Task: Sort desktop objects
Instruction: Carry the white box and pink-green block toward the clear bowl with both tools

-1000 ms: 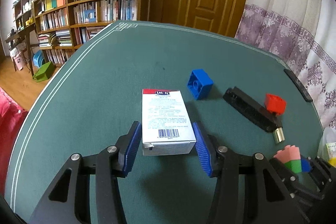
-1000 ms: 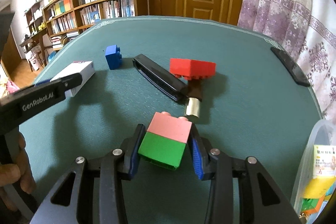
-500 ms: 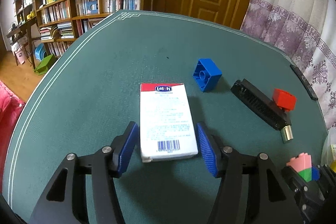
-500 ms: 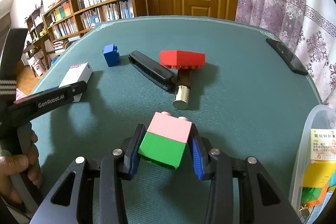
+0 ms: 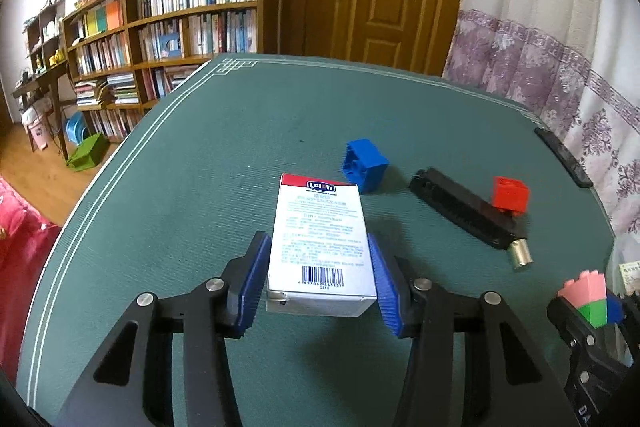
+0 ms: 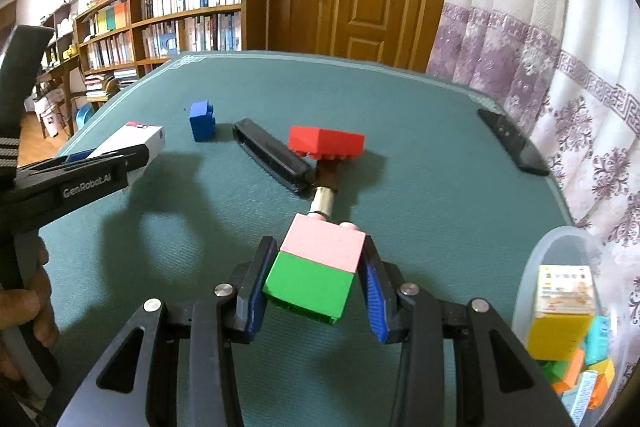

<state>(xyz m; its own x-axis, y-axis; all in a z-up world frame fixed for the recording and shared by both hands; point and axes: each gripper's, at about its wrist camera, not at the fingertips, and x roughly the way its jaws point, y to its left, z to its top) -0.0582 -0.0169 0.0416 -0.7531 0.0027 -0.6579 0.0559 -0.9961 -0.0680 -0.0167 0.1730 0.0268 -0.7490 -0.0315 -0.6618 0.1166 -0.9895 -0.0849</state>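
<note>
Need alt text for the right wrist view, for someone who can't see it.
The right gripper holds a pink-and-green block stack above the green table. Beyond lie a red block, black case and blue block; a clear bin sits at right.

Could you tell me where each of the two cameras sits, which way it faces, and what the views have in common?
Left wrist: sits behind the left claw, looking forward and down across the green table toward the bookshelf; its blue pads close on the white box.
Right wrist: sits behind the right claw, facing the same way; it grips the pink-and-green block, and a hand holds the left claw at the left edge.
Shared: blue block, red block, black bar, door, and each other's claw.
</note>
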